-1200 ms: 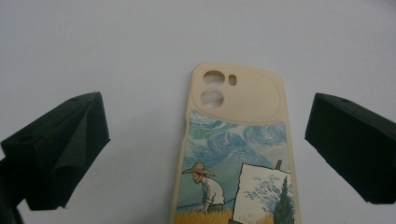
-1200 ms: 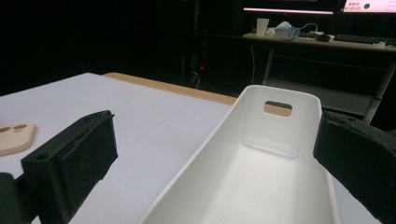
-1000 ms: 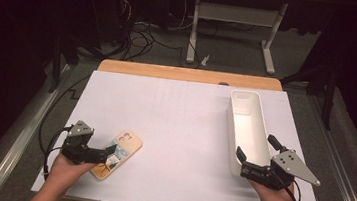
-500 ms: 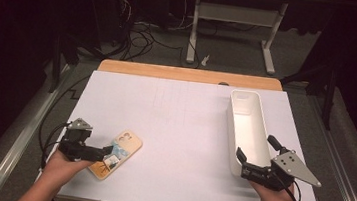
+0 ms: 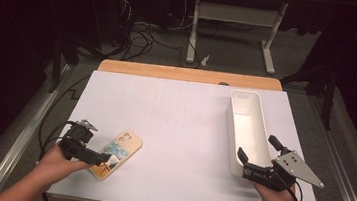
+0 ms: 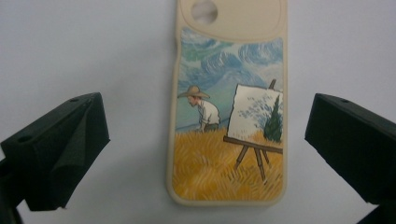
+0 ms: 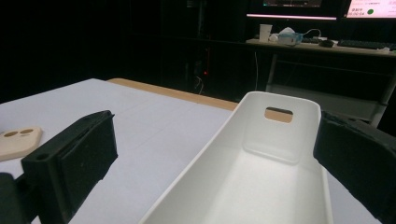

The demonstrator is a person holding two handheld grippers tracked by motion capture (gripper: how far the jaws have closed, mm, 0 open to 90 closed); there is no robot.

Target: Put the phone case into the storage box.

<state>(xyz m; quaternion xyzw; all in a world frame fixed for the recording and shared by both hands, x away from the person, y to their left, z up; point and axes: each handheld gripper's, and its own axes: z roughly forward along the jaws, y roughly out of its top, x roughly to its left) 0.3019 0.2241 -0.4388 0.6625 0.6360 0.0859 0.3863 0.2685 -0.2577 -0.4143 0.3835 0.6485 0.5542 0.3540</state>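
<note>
Near the front left corner of the white surface [image 5: 179, 125], the left gripper [image 5: 102, 157] sits low over the near end of a phone case [image 5: 116, 154]. The case lies flat, printed side up, angled toward the middle of the surface. In the left gripper view the two black jaws stand wide apart, one on each side of the phone case [image 6: 229, 105], touching neither long edge. That straddle looks like the set-up for a pinch across the case's width, with the painted picture of a hatted figure and an easel centred between them. The top of the case runs off the upper edge of that view, so only one camera cut-out shows there whole.

Toward the right edge, a long white bin [image 5: 247, 129] lies lengthwise, its far end near the back of the surface. The right gripper [image 5: 241, 163] meets its near end with jaws spread; in the right gripper view the bin [image 7: 261, 172] rises between them with gaps on both sides, so it seems braced rather than clamped. From above I cannot tell whether a jaw rests on the rim. The bin looks empty, though its near floor is cut off. My guess is that it is steadied to receive the case.
</note>
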